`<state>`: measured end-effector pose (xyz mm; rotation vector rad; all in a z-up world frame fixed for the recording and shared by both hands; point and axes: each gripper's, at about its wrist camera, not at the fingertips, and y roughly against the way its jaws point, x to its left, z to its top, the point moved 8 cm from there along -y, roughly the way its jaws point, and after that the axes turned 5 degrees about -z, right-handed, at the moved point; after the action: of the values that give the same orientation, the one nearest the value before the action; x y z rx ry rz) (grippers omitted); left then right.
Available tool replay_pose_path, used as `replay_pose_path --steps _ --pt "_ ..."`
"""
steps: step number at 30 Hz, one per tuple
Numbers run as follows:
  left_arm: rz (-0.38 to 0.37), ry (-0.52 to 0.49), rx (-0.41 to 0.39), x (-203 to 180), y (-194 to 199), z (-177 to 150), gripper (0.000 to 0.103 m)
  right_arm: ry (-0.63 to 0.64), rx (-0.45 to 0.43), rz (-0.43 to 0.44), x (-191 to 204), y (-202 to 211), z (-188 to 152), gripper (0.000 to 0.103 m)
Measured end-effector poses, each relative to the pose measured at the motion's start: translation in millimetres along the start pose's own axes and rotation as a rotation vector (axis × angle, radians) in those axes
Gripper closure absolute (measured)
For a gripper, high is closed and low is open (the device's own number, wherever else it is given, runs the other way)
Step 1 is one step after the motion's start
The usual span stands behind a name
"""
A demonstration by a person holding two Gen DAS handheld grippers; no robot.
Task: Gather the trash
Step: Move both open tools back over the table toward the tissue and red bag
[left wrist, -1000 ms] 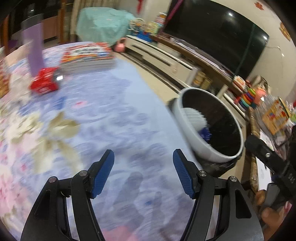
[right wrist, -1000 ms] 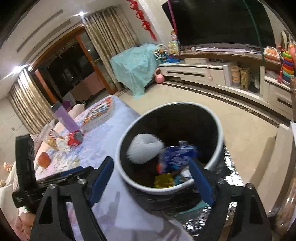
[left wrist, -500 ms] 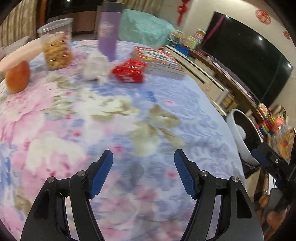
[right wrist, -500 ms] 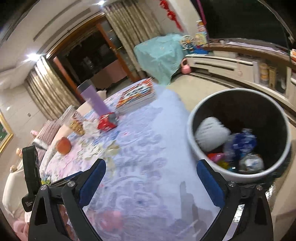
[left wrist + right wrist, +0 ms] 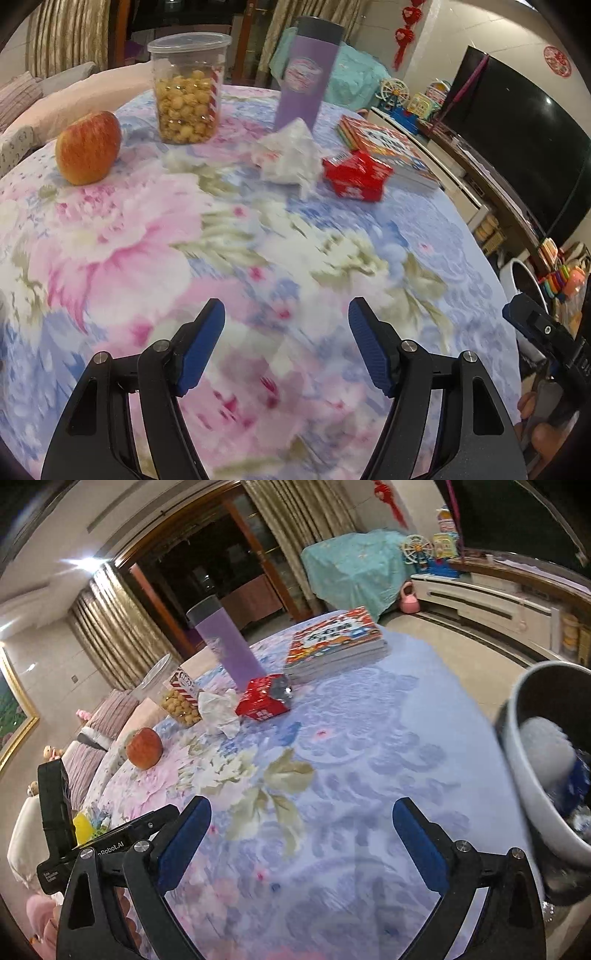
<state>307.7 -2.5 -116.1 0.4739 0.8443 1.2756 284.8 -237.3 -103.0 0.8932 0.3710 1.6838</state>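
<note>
A crumpled white wrapper (image 5: pixel 291 158) lies on the floral tablecloth (image 5: pixel 229 236) beside a red packet (image 5: pixel 356 175); both also show in the right wrist view, the wrapper (image 5: pixel 219 710) and the packet (image 5: pixel 264 698). The grey trash bin (image 5: pixel 532 764) stands off the table's right edge with several pieces of trash inside; its rim shows in the left wrist view (image 5: pixel 517 273). My left gripper (image 5: pixel 286 343) is open and empty above the near tablecloth. My right gripper (image 5: pixel 301 836) is open and empty, left of the bin.
An apple (image 5: pixel 88 147), a clear jar of popcorn (image 5: pixel 188 88), a purple tumbler (image 5: pixel 306 77) and a stack of books (image 5: pixel 388 147) stand at the far side of the table. A TV (image 5: pixel 517 155) and low cabinet are beyond the right edge.
Both grippers have swung left away from the bin toward the table. The wrapper, packet, jar and apple have come into the left wrist view.
</note>
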Motion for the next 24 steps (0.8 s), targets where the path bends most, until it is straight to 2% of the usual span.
replay_pose_path --steps 9,14,24 --pt "0.011 -0.041 -0.042 10 -30 49 0.032 0.014 0.038 0.013 11 -34 10 0.003" --pt "0.007 -0.047 -0.033 9 -55 73 0.032 0.010 0.041 0.018 9 -50 21 0.003" --pt "-0.005 -0.056 -0.025 13 -83 97 0.032 -0.006 0.033 0.070 18 -90 55 0.004"
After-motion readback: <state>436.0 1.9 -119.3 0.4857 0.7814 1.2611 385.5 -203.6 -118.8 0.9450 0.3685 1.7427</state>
